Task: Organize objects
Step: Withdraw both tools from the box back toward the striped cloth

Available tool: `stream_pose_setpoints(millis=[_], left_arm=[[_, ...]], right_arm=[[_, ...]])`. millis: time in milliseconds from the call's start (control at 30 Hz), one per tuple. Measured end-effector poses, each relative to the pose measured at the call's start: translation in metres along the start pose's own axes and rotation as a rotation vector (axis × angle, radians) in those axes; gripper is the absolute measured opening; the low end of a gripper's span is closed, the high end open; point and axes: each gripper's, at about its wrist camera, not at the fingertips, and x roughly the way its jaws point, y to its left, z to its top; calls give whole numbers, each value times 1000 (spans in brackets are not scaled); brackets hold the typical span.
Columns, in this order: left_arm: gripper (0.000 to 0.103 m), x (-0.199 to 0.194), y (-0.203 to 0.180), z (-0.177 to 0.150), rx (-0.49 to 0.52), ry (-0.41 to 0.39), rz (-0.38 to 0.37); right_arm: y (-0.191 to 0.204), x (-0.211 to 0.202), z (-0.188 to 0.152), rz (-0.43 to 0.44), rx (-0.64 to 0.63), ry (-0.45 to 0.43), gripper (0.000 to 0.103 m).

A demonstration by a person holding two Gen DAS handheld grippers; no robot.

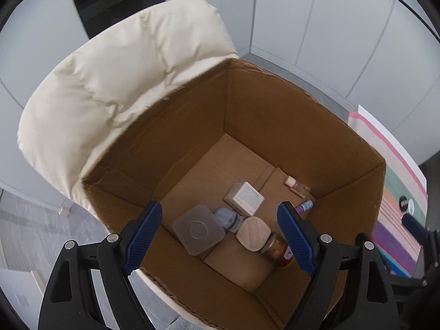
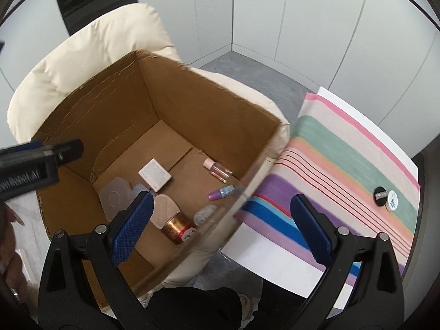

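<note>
An open cardboard box (image 1: 264, 104) (image 2: 192, 101) stands on a cream armchair (image 1: 110, 88). On its floor lie a translucent square lid (image 1: 196, 229), a white carton (image 1: 244, 198), a pink-capped bottle (image 2: 217, 169), a purple tube (image 2: 221, 192), a beige pad (image 1: 254, 233), a gold-lidded jar (image 2: 178, 227) and a small clear container (image 2: 205, 214). My left gripper (image 1: 220, 238) hangs open over the box, nothing between its blue pads. My right gripper (image 2: 222, 229) is open above the box's right rim, also holding nothing. Two small round tins, black (image 2: 381, 195) and white (image 2: 392, 200), sit on the striped cloth (image 2: 343, 148).
The striped cloth covers a white table (image 2: 264, 261) right of the chair. The left gripper's body (image 2: 41, 159) reaches in from the left in the right wrist view, with a person's hand (image 2: 8, 220) below it. Grey floor and pale wall panels surround the chair.
</note>
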Motion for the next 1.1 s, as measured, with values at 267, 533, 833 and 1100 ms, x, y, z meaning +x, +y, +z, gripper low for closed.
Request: stream_pose_setpoints(millis=[267, 533, 833, 1100], left_arm=[[87, 3, -55, -2, 95, -1, -67], [87, -1, -129, -3, 197, -1, -130], [87, -5, -224, -18, 350, -18, -172], [87, -2, -298, -37, 442, 1, -221]], right_arm=[[-54, -15, -13, -37, 106, -21, 101], [-125, -26, -35, -107, 221, -17, 101], [-216, -44, -77, -171, 377, -14, 101], [-289, -52, -118, -214, 491, -2, 101]])
